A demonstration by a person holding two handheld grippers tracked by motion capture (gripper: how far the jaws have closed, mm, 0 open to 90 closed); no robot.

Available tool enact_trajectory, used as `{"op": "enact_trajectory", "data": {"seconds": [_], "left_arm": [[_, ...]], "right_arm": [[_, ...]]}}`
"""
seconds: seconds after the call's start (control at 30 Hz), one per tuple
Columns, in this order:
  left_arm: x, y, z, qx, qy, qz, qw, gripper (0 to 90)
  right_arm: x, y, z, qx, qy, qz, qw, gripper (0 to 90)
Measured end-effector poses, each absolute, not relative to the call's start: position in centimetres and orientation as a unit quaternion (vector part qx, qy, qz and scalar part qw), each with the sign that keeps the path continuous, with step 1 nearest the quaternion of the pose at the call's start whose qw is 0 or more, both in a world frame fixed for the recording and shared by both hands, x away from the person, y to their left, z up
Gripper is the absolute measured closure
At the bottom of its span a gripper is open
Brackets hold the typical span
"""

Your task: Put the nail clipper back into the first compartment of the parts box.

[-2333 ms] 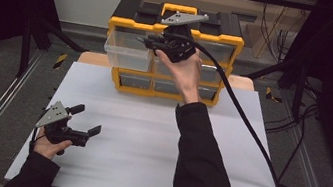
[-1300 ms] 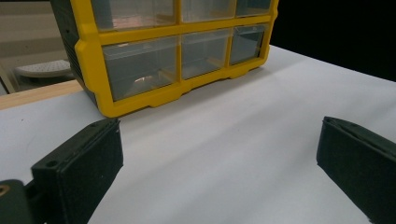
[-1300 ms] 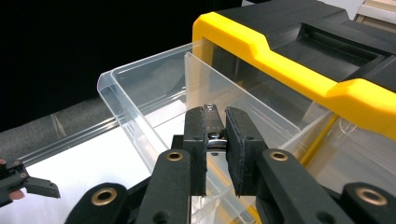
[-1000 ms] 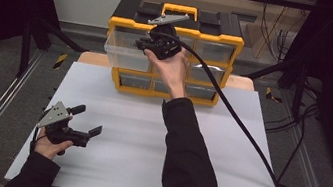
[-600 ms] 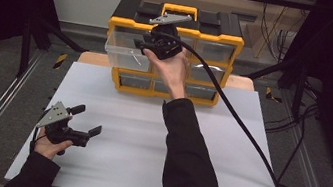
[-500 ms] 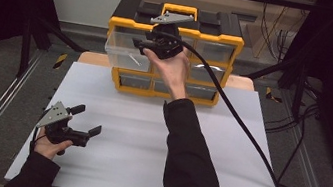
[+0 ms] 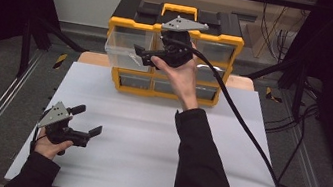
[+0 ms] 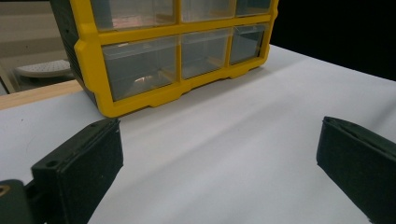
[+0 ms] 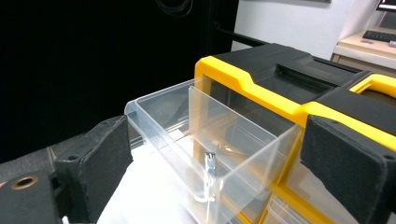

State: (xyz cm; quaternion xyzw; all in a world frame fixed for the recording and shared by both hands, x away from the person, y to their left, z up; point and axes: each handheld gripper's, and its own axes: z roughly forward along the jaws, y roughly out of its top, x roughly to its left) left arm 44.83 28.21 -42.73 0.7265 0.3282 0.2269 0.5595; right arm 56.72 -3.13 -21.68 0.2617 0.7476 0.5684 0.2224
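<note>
High view first: a yellow and black organizer (image 7: 174, 49) stands at the far edge of the white table (image 7: 147, 141), and its top-left drawer (image 7: 122, 53) is pulled part-way out, clear plastic jutting toward the person; the right gripper (image 7: 139, 54) is held up in front of that drawer, its cable (image 7: 244, 131) trailing back over the table's right side; from its own view the two black jaws stand apart on either side of the drawer (image 9: 205, 144), gripping nothing, and the drawer shows a clear divider across its middle and a small metal piece (image 9: 210, 163) upright near the front wall (I can't tell what it is); the left gripper (image 7: 86, 124) sits low at the table's near-left corner, well apart from the organizer, held in the person's left hand (image 7: 50, 145); its jaws are spread wide over bare table with nothing between them, and beyond them its view looks at the organizer's lower drawers (image 8: 182, 51), all closed; a dark sleeve (image 7: 203, 170) covers the right forearm, which reaches up the middle of the table.
</note>
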Motion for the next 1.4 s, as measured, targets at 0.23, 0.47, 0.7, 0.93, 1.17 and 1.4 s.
{"op": "enact_trajectory", "data": {"seconds": [0.23, 0.47, 0.7, 0.93, 1.17, 1.4], "left_arm": [[44.9, 28.2, -42.8, 0.728, 0.329, 0.228, 0.557, 0.3], [44.9, 28.1, -42.8, 0.731, 0.327, 0.229, 0.554, 0.3], [44.9, 28.1, -42.9, 0.732, 0.327, 0.229, 0.552, 0.2], [44.9, 28.0, -42.9, 0.732, 0.328, 0.229, 0.552, 0.2], [44.9, 28.0, -43.0, 0.734, 0.327, 0.229, 0.549, 0.2], [44.9, 27.9, -43.0, 0.735, 0.327, 0.229, 0.549, 0.2]], "right_arm": [[54.9, -4.7, -22.5, 0.254, 0.744, 0.575, 0.226, 6.9], [53.4, -6.4, -23.7, 0.255, 0.741, 0.579, 0.228, 5.9], [52.2, -8.4, -25.2, 0.264, 0.737, 0.58, 0.225, 5.3], [51.2, -10.3, -26.8, 0.273, 0.734, 0.579, 0.227, 5.1], [50.3, -11.7, -28.5, 0.277, 0.734, 0.576, 0.229, 4.9], [49.5, -13.2, -30.9, 0.286, 0.739, 0.567, 0.226, 4.6]]}}
